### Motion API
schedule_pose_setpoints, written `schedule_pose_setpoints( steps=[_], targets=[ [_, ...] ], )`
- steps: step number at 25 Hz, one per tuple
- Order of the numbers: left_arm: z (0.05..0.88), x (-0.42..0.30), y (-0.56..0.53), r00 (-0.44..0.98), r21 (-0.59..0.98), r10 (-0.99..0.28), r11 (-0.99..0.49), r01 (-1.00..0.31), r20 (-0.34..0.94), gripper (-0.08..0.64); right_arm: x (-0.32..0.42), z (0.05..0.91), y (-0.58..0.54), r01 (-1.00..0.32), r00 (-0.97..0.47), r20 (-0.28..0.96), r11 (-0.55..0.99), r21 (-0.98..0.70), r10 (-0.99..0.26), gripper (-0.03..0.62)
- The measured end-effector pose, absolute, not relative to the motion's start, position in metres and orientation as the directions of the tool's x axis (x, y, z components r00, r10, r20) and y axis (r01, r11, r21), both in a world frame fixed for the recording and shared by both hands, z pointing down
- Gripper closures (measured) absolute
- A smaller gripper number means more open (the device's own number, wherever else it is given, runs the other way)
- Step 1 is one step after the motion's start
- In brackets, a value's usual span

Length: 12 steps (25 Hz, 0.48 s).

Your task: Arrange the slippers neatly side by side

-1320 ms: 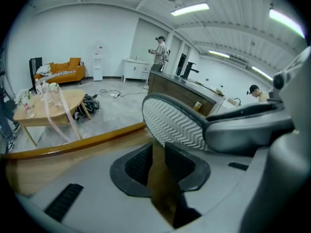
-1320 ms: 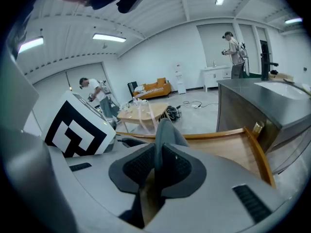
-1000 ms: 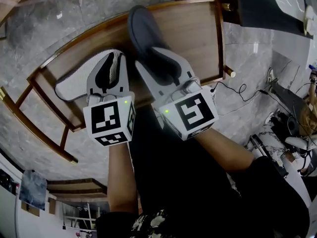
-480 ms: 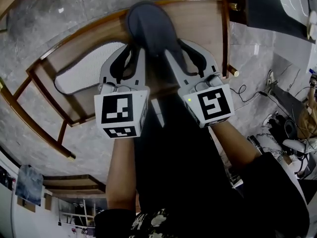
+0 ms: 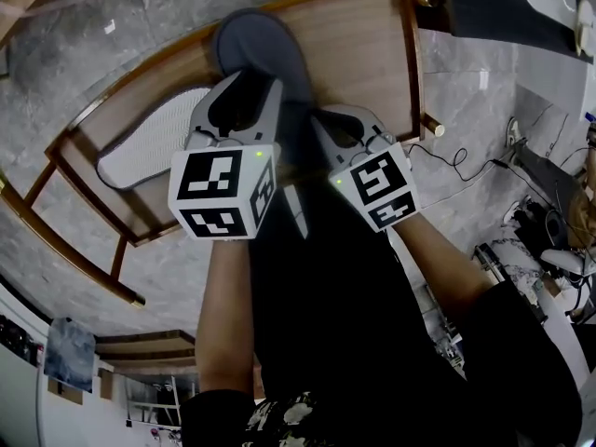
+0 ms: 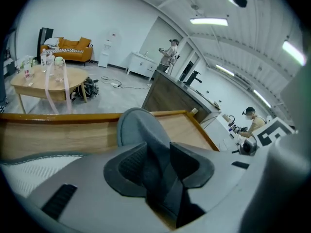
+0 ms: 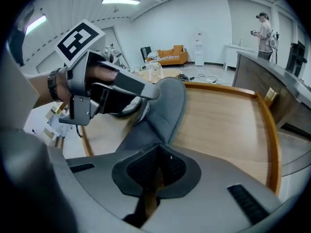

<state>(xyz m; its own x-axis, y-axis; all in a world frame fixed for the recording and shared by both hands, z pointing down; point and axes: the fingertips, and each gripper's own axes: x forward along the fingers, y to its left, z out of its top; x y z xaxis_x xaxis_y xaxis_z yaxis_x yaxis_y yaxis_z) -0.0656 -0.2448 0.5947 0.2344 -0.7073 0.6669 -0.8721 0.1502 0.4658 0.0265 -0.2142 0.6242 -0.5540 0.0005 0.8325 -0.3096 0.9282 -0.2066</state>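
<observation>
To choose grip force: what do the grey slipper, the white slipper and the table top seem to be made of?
Grey slipper: soft matte fabric, maybe felt; no shine.
White slipper: foam or rubber, perhaps; fine dotted texture.
Table top: wood or veneer, satin; visible grain.

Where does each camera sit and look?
Head view: on the person's head, looking steeply down at the table, grey slipper, white slipper; forearms, left gripper and right gripper show.
Left gripper view: rides that gripper, looks along just-opened jaws, grey slipper between them.
Right gripper view: rides that gripper, looks along just-closed jaws, nothing between; left gripper shows.
Shared: all three see the grey slipper.
</observation>
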Motion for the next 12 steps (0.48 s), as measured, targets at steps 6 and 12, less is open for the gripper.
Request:
schedule_pose_setpoints(
  steps=[6,12],
  targets=[
    [0.597,-0.068,-0.234,0.223,0.445,-0.692,0.158,-0.881,0.687,0.419,0.016,0.626,-0.186,-0.300,-0.572,0.819,0.917,-0.265,0.049,0.592],
    [0.597,-0.068,-0.228,0.223,0.455,-0.697,0.164,-0.875,0.682,0.419,0.016,0.623,-0.188,-0.302,-0.585,0.810,0.919,-0.255,0.032,0.592]
  ],
)
